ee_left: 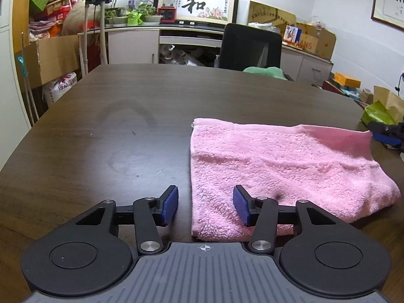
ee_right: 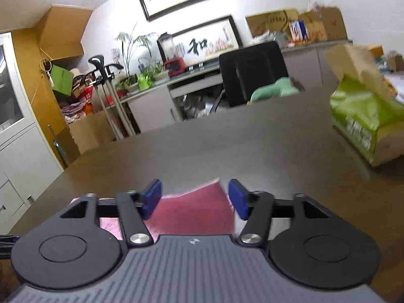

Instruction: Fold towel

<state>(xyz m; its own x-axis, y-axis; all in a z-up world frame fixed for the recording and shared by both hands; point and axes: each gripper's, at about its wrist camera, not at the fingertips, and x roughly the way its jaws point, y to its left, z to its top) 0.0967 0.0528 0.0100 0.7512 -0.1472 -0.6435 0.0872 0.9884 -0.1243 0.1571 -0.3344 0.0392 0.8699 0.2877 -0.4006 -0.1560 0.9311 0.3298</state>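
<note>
Left wrist: left gripper (ee_left: pixel 205 208) spread over towel (ee_left: pixel 282 166) edge; right gripper (ee_right: pixel 194 199) spread, empty.

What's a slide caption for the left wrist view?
Open left gripper straddles the near left edge of a folded pink towel on a dark wooden table.

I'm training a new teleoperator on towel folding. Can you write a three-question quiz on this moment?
1. True or false: the left gripper has clamped the pink towel.
2. In the left wrist view, the towel's near left edge lies: A) between the open fingers, B) outside both fingers.
3. What stands on the table at far right in the right wrist view?

Key: 1 false; 2 A; 3 a green tissue box.
</note>
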